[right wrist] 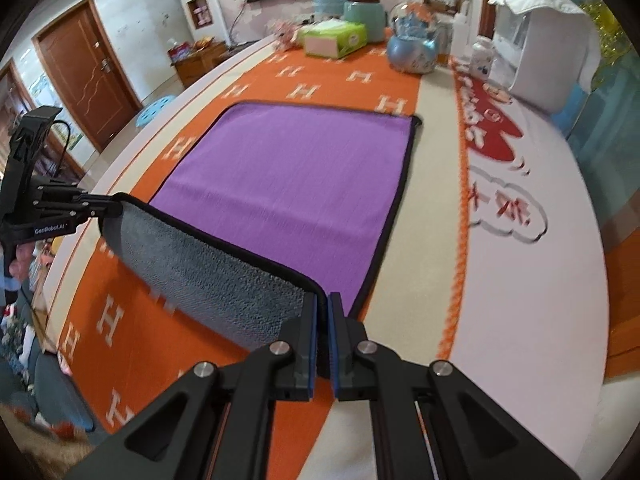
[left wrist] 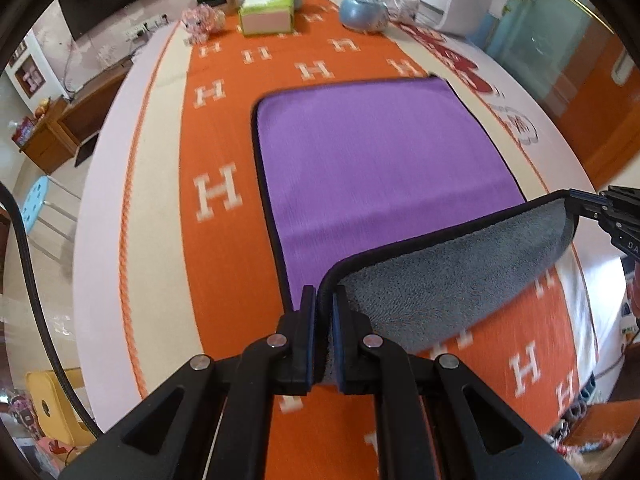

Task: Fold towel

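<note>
A towel (left wrist: pixel 368 152), purple on top and grey underneath with a black hem, lies on the orange H-patterned table runner (left wrist: pixel 224 128). Its near edge is lifted off the table and shows the grey side (left wrist: pixel 448 280). My left gripper (left wrist: pixel 324 300) is shut on the towel's near left corner. My right gripper (right wrist: pixel 323 306) is shut on the near right corner of the towel (right wrist: pixel 288 184). Each gripper also shows in the other's view, the right one (left wrist: pixel 580 208) and the left one (right wrist: pixel 108 202), pinching its corner.
At the table's far end stand a green tissue box (left wrist: pixel 266 14), a snow globe (left wrist: pixel 364 0), a small pink ornament (left wrist: pixel 198 20) and a white appliance (right wrist: pixel 540 44). A white cloth with red print (right wrist: pixel 492 128) covers the right side. A blue stool (left wrist: pixel 36 200) stands left of the table.
</note>
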`<state>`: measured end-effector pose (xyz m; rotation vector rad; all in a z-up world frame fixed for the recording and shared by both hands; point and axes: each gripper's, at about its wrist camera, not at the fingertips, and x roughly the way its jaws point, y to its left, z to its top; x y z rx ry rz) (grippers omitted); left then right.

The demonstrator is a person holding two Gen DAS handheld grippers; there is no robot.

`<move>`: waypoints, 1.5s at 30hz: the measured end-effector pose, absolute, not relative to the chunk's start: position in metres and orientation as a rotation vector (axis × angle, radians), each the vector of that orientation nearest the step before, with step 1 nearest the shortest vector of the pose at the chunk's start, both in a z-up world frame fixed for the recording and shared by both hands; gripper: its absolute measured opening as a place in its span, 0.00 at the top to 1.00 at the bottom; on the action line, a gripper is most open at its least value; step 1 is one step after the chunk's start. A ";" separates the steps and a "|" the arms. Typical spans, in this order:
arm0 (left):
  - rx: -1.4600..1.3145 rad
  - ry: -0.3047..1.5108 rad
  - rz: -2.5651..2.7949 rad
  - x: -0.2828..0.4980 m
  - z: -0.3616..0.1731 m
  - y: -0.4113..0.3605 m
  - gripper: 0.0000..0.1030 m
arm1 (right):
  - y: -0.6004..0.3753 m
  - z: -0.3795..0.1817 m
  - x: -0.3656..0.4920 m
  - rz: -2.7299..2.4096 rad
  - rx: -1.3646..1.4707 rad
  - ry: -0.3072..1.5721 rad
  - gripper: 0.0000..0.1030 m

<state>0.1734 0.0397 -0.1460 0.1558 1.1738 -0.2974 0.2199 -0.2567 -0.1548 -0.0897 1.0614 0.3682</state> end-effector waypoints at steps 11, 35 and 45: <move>0.185 1.080 -0.166 0.267 -0.132 0.032 0.94 | -0.249 -0.140 0.312 0.240 -0.070 0.970 0.96; 0.165 1.076 -0.024 0.360 -0.164 0.021 0.94 | -0.239 -0.168 0.422 0.118 -0.079 1.011 0.95; 0.176 1.108 -0.014 0.376 -0.180 0.018 0.94 | -0.237 -0.187 0.432 0.100 -0.095 1.060 0.95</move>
